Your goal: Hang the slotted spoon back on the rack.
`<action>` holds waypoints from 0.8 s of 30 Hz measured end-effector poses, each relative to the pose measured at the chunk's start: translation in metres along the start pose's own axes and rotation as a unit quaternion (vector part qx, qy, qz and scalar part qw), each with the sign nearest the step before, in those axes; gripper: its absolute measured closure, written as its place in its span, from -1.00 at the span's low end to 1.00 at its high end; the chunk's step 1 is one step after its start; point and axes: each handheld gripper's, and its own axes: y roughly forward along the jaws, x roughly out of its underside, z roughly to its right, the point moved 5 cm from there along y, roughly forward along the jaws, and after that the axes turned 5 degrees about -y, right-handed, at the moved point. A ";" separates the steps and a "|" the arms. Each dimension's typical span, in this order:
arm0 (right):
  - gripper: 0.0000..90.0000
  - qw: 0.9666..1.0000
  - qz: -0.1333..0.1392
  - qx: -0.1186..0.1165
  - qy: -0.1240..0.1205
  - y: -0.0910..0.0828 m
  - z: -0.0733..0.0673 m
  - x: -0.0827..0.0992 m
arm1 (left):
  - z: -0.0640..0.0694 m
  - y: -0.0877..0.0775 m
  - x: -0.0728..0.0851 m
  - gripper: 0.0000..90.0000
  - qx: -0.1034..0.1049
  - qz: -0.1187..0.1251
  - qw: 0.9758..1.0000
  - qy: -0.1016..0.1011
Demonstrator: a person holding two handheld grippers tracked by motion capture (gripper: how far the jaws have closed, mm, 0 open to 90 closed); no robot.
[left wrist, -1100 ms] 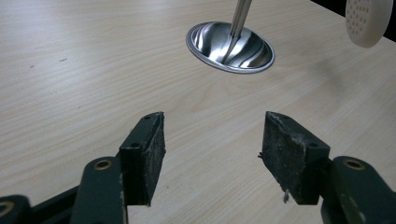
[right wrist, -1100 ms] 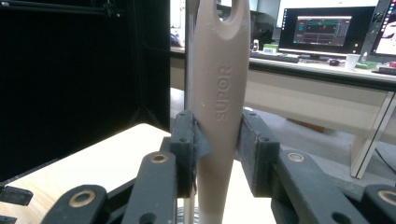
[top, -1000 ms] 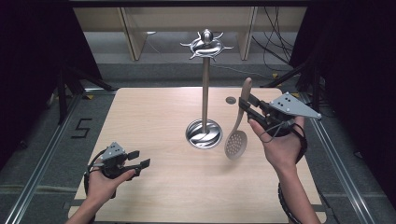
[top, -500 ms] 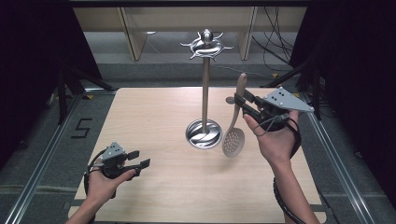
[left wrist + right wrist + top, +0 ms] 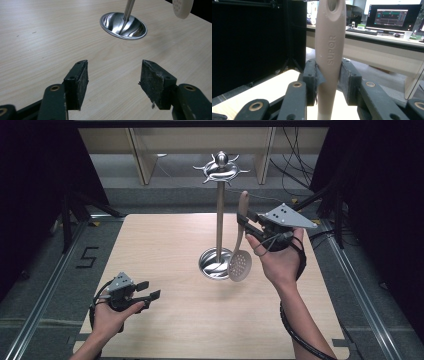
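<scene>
Right tool (image 5: 328, 82) clamped on upright skimmer handle (image 5: 329, 50), left tool (image 5: 113, 83) open, empty

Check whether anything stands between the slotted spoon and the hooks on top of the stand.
Nothing visible does. The right gripper holds the slotted spoon upright beside the stand, handle end just below the hooks, open air between.

Even light falls from above onto the bench (image 5: 165, 250), leaving the surroundings on both sides nearly black. Soft, faint shadows lie beneath the left hand-held gripper (image 5: 150, 290). Ahead of it, the steel stand base (image 5: 123, 25) carries bright curved reflections and stays fairly sharp. Close before the right hand-held gripper (image 5: 329, 82), the beige handle (image 5: 329, 50) looks slightly soft; the glowing monitor (image 5: 393, 17) beyond is blurred.
</scene>
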 end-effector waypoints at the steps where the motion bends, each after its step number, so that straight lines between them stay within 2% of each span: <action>1: 0.54 1.000 0.000 0.000 0.000 0.000 0.000 0.000 | 0.000 0.000 0.000 -0.15 0.000 0.000 1.000 0.000; 2: 0.54 1.000 0.002 -0.001 -0.005 0.001 0.000 -0.001 | 0.000 0.000 0.000 -0.15 0.000 0.000 1.000 0.000; 4: 0.54 1.000 0.000 -0.002 0.003 0.002 -0.002 -0.002 | 0.000 0.000 0.000 -0.15 0.000 0.000 1.000 0.001; 13: 0.54 1.000 0.004 0.000 0.002 0.008 -0.006 -0.010 | 0.000 0.000 0.000 -0.15 -0.001 -0.001 1.000 0.000; 19: 0.54 1.000 -0.004 -0.003 0.003 0.016 -0.008 -0.014 | 0.000 -0.001 0.000 -0.15 -0.001 0.001 1.000 0.000; 21: 0.54 1.000 -0.005 -0.003 -0.003 0.018 -0.009 -0.015 | 0.000 -0.001 0.000 -0.15 -0.002 0.001 1.000 0.000; 24: 0.54 1.000 -0.013 0.000 0.003 0.022 -0.010 -0.016 | 0.000 -0.001 0.000 -0.15 0.003 0.003 1.000 0.000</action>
